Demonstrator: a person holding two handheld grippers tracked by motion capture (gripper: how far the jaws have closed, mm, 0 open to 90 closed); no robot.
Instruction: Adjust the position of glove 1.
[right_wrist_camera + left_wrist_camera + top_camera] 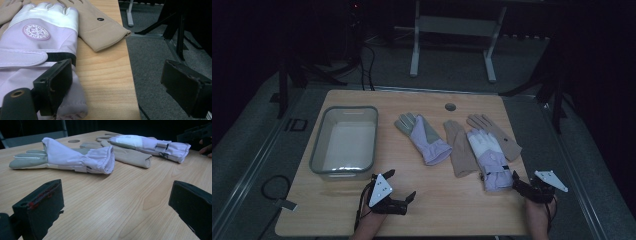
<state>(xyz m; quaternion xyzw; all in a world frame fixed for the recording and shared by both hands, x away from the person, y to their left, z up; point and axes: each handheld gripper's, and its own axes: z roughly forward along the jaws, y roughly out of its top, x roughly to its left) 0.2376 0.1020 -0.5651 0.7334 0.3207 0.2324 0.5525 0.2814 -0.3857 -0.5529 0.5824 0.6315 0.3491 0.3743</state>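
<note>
Gloves (484, 150) lie unsorted at three o'clock of the bin (346, 141); both grippers' fingers released, empty; next, probably, right gripper (524, 187) grasps the lilac cuff.

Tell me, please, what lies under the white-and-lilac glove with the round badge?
The white-and-lilac glove overlaps two beige gloves, resting on both. Whatever else its cuff covers cannot be seen.

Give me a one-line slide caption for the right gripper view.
Open right tool at the table's edge, one jaw over the lilac-and-white glove's cuff, a beige glove lying just beyond.
</note>
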